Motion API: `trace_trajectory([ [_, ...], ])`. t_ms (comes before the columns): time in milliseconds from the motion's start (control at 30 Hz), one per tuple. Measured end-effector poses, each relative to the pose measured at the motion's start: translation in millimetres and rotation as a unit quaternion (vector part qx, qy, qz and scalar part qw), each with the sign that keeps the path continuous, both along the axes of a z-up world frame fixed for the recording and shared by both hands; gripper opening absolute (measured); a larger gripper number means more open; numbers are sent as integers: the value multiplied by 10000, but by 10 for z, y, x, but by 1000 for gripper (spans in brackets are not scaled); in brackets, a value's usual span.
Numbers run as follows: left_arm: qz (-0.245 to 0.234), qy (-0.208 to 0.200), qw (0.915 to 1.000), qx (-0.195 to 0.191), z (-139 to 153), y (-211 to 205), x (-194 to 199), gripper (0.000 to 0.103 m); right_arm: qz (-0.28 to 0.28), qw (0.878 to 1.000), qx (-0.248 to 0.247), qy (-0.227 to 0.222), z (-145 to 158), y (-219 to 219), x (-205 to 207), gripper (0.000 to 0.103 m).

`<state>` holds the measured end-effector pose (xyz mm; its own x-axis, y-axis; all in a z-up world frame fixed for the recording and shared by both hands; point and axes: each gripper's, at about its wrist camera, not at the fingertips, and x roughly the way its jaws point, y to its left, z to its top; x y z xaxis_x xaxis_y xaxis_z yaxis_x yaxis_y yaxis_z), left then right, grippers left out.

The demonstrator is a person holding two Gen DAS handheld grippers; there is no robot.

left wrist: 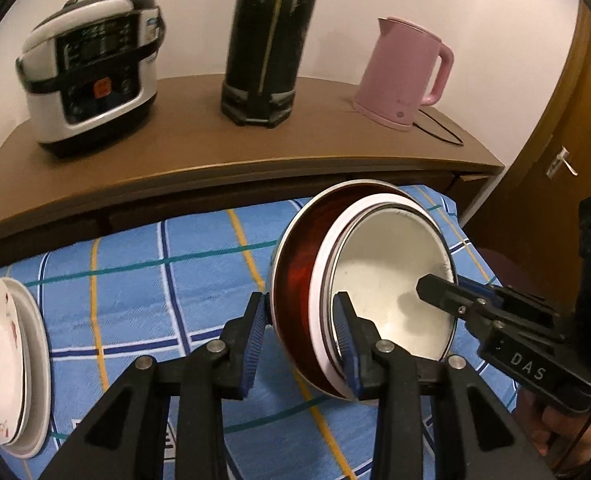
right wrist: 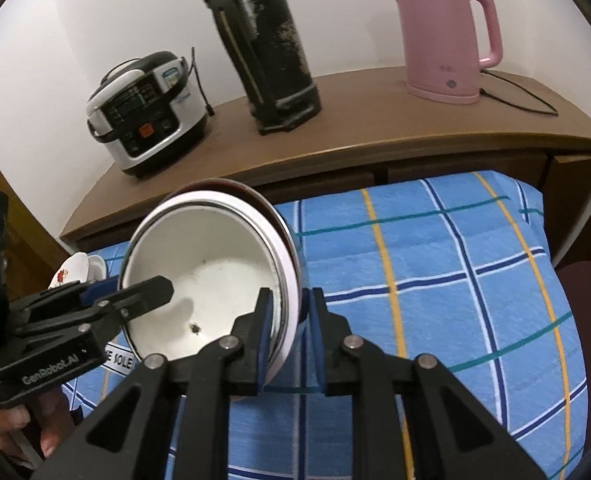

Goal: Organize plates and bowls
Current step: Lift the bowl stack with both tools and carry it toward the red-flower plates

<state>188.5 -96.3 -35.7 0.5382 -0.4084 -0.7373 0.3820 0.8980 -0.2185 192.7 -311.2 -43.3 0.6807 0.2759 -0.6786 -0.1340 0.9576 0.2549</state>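
So both grippers are clamped on one nested stack of bowls (left wrist: pixel 375 280), held tipped up on edge above the blue plaid cloth (left wrist: pixel 135 280). The left gripper (left wrist: pixel 301 334) pinches the near rim at about 6 o'clock on the stack — one pad on the dark red outer bowl (left wrist: pixel 295 272), the other inside the white bowl (left wrist: pixel 391 272), jaws partly closed around several rims. The right gripper (right wrist: pixel 289 332) bites the opposite rim, jaws nearly together, angled down like the left.

From the left wrist view, the right gripper (left wrist: pixel 435 290) reaches in from 3 o'clock, and a stack of white plates (left wrist: pixel 11 360) with a red flower print sits at the 9 o'clock edge of the cloth. The right wrist view shows the person's fingers (right wrist: pixel 3 428) under the left gripper's handle, plus dark specks in the white bowl. Behind, on the wooden counter (right wrist: pixel 375 128), stand a rice cooker (right wrist: pixel 147 116), black thermos (right wrist: pixel 271 52) and pink kettle (right wrist: pixel 447 36).
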Motion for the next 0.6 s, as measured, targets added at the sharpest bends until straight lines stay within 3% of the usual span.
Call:
trace_trajectory([
  [267, 275, 126, 9992, -244, -75, 312, -27, 36, 251, 9996, -137, -68, 71, 304, 57, 18],
  [600, 682, -161, 9965, -444, 60, 744, -112, 35, 568, 9980, -253, -138, 160, 694, 107, 18],
])
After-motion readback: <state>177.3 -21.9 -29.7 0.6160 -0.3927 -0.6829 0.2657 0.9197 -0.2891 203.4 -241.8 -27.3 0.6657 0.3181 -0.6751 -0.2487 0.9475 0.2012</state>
